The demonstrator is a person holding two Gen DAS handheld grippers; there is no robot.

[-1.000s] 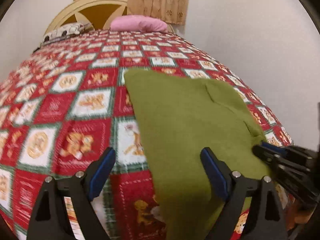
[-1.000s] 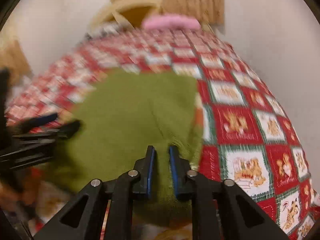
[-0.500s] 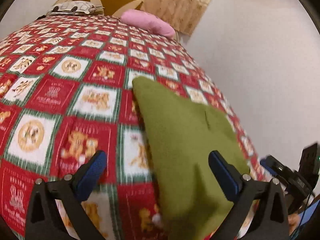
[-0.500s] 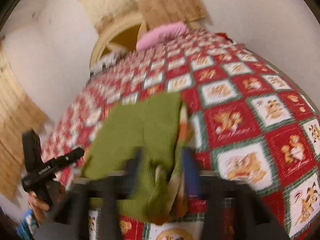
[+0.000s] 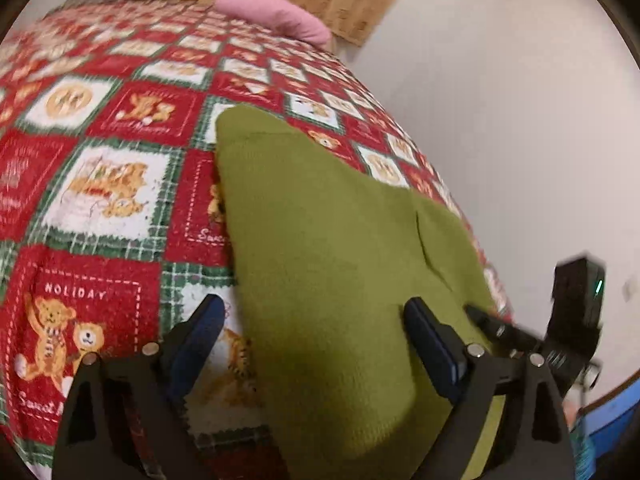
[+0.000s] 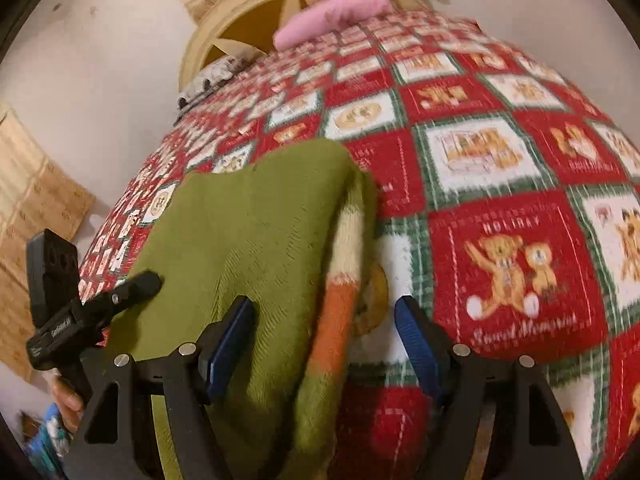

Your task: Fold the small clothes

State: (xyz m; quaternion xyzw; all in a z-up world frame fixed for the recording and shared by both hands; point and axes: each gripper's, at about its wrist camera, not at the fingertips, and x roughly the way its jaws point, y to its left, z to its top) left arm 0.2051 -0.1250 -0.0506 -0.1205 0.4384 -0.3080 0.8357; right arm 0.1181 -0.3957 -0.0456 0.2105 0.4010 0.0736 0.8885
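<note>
Bed with a red holiday-bear quilt point(image 5: 100, 216), pink pillow point(image 5: 276, 16) at the far end.

Folded green garment point(image 5: 320, 248) lying flat near the quilt's front edge, orange and cream stripes along its right side; left gripper point(image 5: 316, 332) and right gripper point(image 6: 326, 328) both over it, jaws wide apart, clamping nothing.

Bed quilt point(image 5: 100, 184) bare from 9 to 12 o'clock of green garment point(image 5: 320, 240), room to pass. Wall point(image 5: 520, 120) hems bed edge at 3 o'clock. Pink pillow point(image 6: 336, 12), headboard point(image 6: 248, 20) block far end. Both tongs spread wide: left tongs point(image 5: 312, 344) and right tongs point(image 6: 326, 336) crowd garment's near edge.
</note>
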